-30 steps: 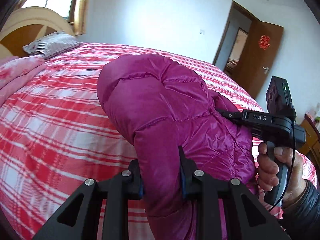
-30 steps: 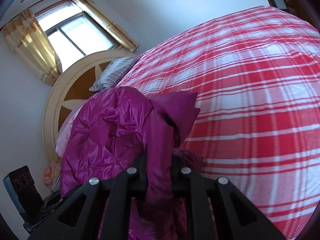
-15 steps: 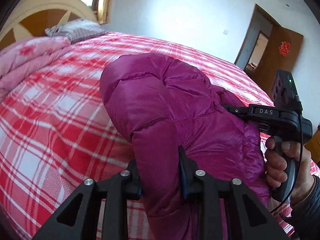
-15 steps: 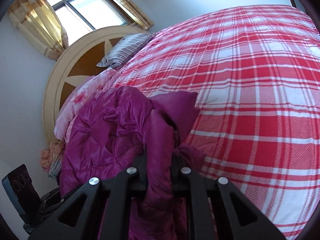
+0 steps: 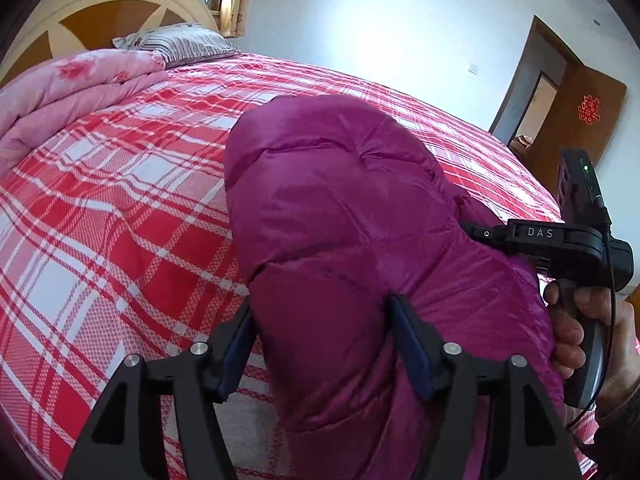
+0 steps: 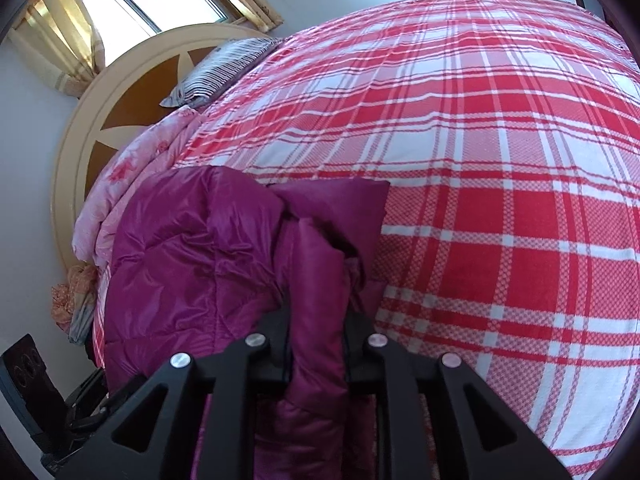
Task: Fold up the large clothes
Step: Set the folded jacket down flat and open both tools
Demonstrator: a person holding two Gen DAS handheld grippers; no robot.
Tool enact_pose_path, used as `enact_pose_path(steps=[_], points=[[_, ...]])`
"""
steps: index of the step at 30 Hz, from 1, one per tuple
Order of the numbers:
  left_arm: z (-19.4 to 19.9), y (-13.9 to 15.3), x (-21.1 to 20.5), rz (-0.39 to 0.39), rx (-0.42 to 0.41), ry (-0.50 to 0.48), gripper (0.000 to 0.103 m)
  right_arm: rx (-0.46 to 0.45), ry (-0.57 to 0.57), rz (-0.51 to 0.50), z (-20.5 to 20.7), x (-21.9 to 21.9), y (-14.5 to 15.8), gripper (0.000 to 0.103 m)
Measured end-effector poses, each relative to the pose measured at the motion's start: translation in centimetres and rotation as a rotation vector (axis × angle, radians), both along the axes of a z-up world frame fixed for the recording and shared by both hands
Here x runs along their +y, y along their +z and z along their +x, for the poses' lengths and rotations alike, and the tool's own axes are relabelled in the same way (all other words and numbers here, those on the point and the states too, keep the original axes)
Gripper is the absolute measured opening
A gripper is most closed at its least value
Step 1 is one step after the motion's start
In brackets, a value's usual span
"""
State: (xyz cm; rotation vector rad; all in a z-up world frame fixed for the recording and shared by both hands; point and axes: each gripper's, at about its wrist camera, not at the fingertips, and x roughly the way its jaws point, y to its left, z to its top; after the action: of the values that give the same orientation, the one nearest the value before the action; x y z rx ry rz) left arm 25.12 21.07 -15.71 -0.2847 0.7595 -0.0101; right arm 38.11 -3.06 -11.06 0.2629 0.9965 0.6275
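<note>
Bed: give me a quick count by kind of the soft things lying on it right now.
Purple down jacket: 1, held by the left gripper and right gripper
Pink floral quilt: 1
Striped pillow: 1
Total: 3, on the red plaid bedspread

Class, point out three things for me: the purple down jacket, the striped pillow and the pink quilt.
purple down jacket (image 5: 340, 200): left wrist view, on its puffy quilted upper panel.
striped pillow (image 6: 224, 68): right wrist view, on its striped face.
pink quilt (image 5: 76, 92): left wrist view, on its folded top.
</note>
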Motion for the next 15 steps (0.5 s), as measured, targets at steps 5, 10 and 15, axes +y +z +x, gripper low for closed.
enact_pose_path(steps=[5, 10, 15], points=[[-0.6, 0.5, -0.2, 0.000, 0.003, 0.021, 0.069, 0.031, -0.001, -0.002, 0.4, -0.2, -0.8, 0.023], [-3.2, 4.7, -0.7, 0.102, -0.051, 0.073, 0.070, -0.050, -0.044, -0.077, -1.1, -0.4, 1.4, 0.062], [-6.3, 9.5, -0.9, 0.127, -0.179, 0.090, 0.079, -0.201, -0.110, -0.051, -5.2, -1.9, 6.3, 0.074]])
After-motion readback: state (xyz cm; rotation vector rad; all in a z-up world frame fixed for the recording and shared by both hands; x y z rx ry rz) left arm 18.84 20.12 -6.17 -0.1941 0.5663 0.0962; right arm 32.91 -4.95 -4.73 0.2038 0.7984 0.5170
